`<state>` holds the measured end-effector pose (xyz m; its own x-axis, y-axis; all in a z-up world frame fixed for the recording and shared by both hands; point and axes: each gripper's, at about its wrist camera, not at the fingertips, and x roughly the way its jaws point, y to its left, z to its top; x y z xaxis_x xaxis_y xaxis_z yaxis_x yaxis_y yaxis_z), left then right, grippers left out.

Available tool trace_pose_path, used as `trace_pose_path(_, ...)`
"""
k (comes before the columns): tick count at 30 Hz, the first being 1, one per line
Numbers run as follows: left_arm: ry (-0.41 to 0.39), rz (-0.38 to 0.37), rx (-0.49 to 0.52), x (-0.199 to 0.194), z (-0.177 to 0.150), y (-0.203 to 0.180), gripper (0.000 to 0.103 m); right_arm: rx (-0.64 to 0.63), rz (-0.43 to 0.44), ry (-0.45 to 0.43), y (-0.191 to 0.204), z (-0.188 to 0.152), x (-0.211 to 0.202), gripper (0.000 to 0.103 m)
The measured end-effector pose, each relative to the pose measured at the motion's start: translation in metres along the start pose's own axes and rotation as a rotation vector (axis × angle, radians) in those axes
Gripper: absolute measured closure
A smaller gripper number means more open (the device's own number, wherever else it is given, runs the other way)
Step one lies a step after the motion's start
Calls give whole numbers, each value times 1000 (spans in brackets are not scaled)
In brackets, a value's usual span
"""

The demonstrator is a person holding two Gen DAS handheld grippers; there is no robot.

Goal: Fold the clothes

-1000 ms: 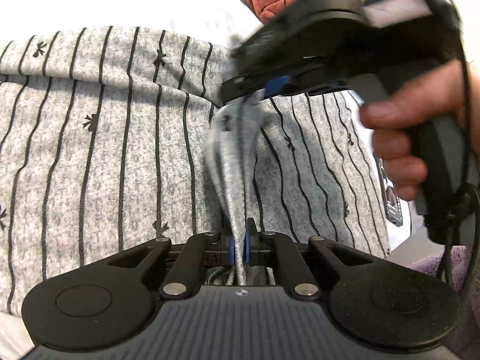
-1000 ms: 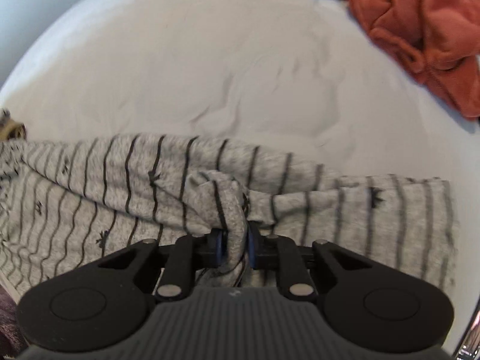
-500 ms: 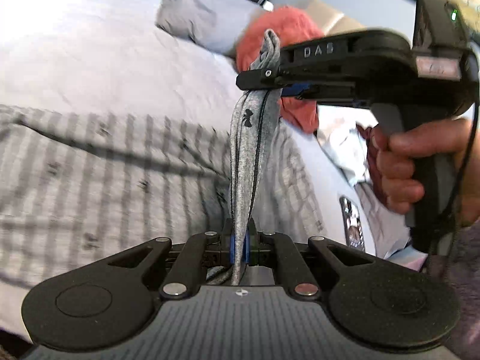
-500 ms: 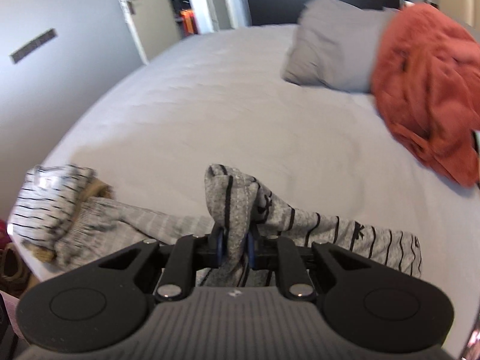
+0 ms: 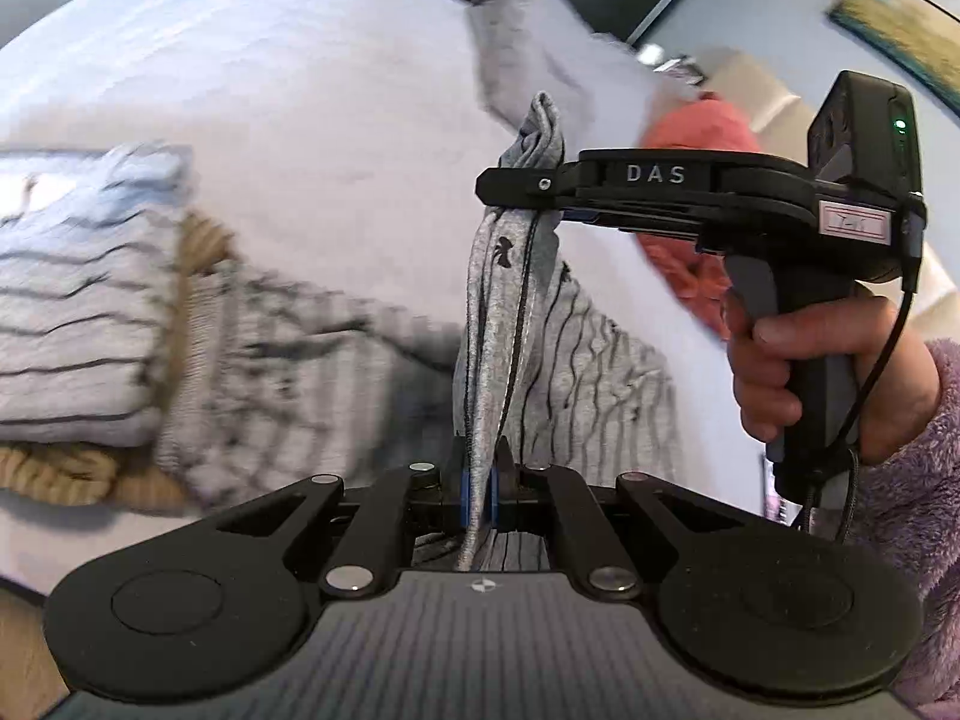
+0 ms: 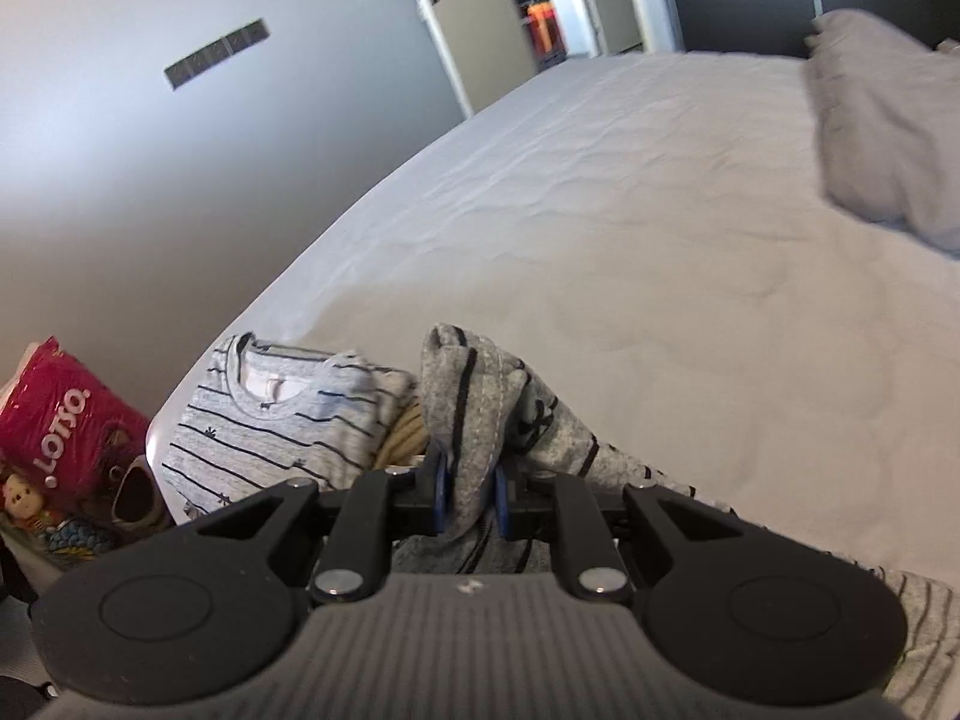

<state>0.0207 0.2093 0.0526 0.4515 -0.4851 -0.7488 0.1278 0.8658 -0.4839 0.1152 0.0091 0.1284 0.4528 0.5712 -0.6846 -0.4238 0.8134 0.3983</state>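
A grey garment with thin black stripes [image 5: 600, 372] hangs over the white bed [image 5: 270, 138], lifted by both grippers. My left gripper [image 5: 479, 495] is shut on a bunched edge of it. That edge runs taut up to my right gripper [image 5: 528, 195], held by a hand at the right and also shut on the cloth. In the right wrist view, my right gripper [image 6: 468, 495] pinches a thick fold of the striped garment [image 6: 474, 414], whose tip stands above the jaws. The lower part of the garment trails on the bed.
A folded striped shirt [image 6: 264, 420] lies on a tan knit item [image 6: 402, 435] near the bed's left edge. A grey pillow [image 6: 882, 126] and an orange-red garment [image 5: 690, 192] lie farther back. A pink bag [image 6: 66, 420] and toys sit on the floor beside the bed.
Both grippers have risen and swung left with the striped garment, lifting it off the bed. The folded pile at the bed's edge has come into view.
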Motion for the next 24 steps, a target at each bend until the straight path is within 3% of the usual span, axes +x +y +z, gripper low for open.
trace_pose_path(5, 24, 73, -82, 12, 9, 45, 99, 27, 39, 62, 3, 1, 59, 86)
trace_pose_path(11, 52, 161, -87, 34, 14, 73, 99, 18, 31, 125, 12, -3, 117, 85)
trace_pose_path(13, 63, 190, -89, 45, 13, 82, 98, 30, 28, 140, 8, -7, 132, 82)
trace_pose_path(15, 69, 198, -102, 46, 12, 84, 98, 43, 33, 151, 5, -11, 145, 69)
trace_pose_path(18, 74, 212, -107, 48, 13, 85, 95, 53, 61, 126, 4, -13, 145, 52)
trace_pose_path(20, 58, 251, -72, 44, 16, 77, 93, 43, 64, 110, 6, -11, 138, 49)
trace_pose_path(24, -27, 372, 31, 29, 21, 53, 70, 25, 34, 69, -1, -7, 106, 44)
